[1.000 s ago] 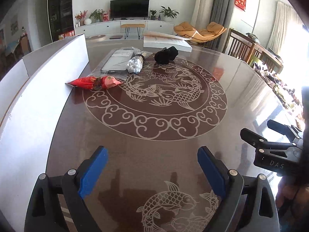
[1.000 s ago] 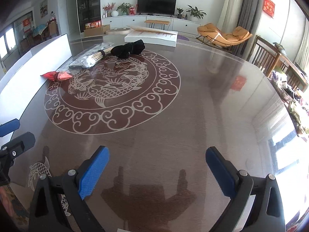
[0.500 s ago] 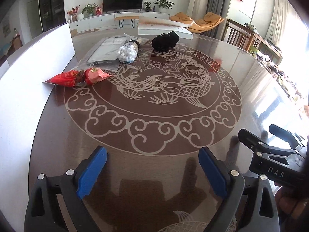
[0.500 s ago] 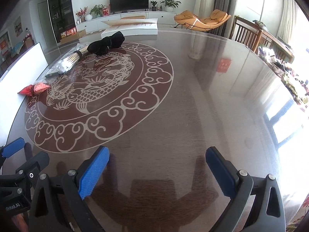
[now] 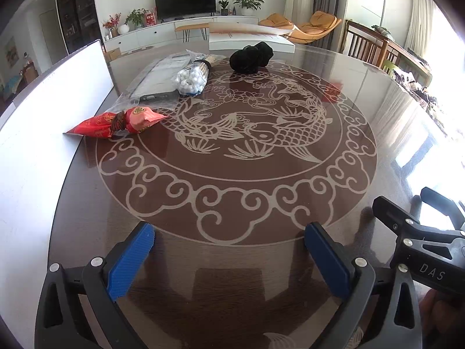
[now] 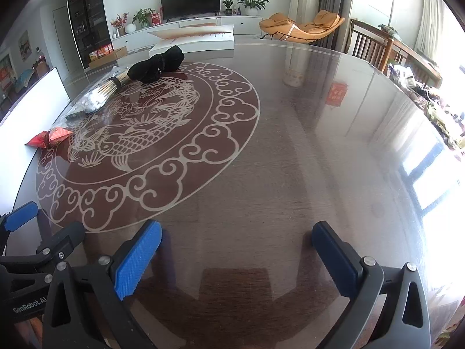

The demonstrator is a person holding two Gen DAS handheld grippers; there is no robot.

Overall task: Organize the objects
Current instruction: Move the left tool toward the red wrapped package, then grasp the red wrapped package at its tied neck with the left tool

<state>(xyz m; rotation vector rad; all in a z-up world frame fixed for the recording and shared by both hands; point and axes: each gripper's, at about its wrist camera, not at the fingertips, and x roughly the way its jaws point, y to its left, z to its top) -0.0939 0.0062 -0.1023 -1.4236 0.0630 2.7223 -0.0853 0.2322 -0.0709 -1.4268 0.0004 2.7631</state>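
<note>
Left claw (image 5: 228, 247), ribbed blue pads opening, above glossy round table (image 5: 232, 197).

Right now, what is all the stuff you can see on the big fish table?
Red snack packet: one, red and pink, left edge of the fish circle.
Cotton swab bundle: one, white tips in clear wrap, behind the packet.
Flat clear-wrapped pack: one, grey, under and beside the bundle.
Black cloth bundle: one, black, far edge of the circle.
White box: one, white, far table edge.
White board: one, white, along the left edge.
Table: one, dark brown, pale fish pattern.
Left hand-held gripper: one, black with blue pads, jaws opening, nothing between.
Right hand-held gripper: one, same colours, open, empty.
</note>
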